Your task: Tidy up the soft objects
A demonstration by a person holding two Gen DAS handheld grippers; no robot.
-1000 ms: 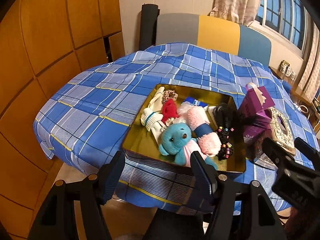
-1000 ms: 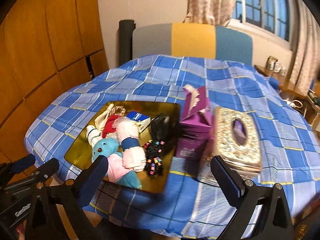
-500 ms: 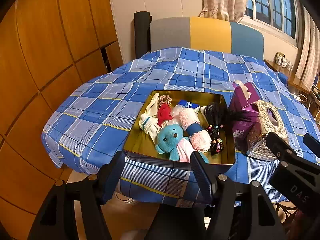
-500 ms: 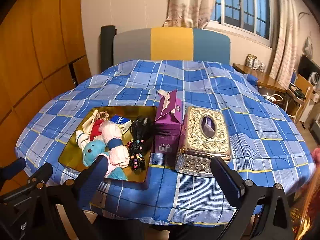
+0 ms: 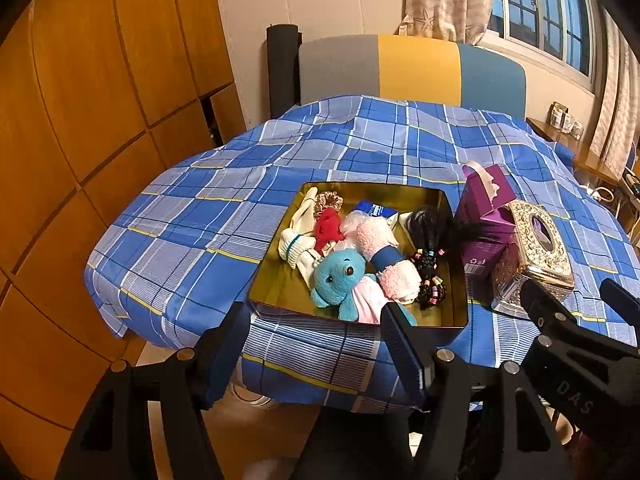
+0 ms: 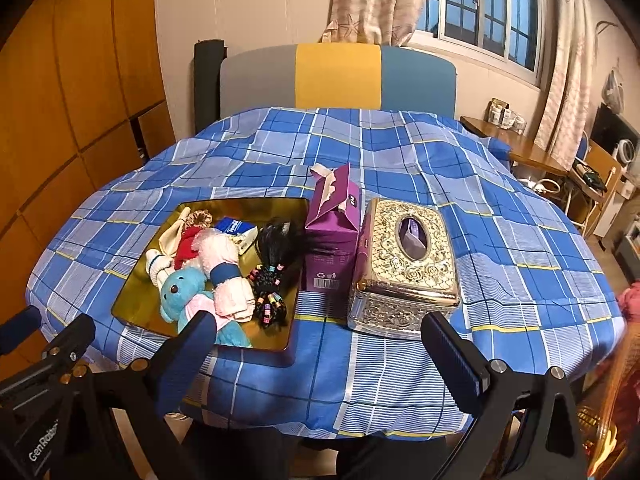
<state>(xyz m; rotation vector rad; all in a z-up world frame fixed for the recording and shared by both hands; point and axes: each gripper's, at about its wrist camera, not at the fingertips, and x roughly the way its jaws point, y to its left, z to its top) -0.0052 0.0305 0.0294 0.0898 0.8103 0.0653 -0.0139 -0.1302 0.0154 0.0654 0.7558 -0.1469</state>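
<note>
A gold tin (image 5: 276, 284) (image 6: 132, 296) on the blue plaid table holds soft things: a blue plush toy (image 5: 340, 280) (image 6: 182, 286), a pink rolled towel with a blue band (image 5: 386, 256) (image 6: 226, 270), a red item (image 5: 328, 226), white socks (image 5: 296, 242), a scrunchie (image 5: 328, 202) and a black braided hairpiece (image 5: 430, 248) (image 6: 276, 268). My left gripper (image 5: 316, 344) is open and empty, in front of the tin's near edge. My right gripper (image 6: 316, 344) is open and empty, short of the table's front edge.
A purple tissue box (image 6: 334, 240) (image 5: 486, 220) and an ornate gold tissue case (image 6: 406, 268) (image 5: 536, 248) stand right of the tin. A grey, yellow and blue sofa back (image 6: 340, 76) is behind the table. Wood panelling (image 5: 80, 120) is at left, a side table (image 6: 532, 152) at right.
Both grippers have drawn back and up from the table, so the tin and boxes look smaller and farther. Both stayed open. Nothing on the table moved.
</note>
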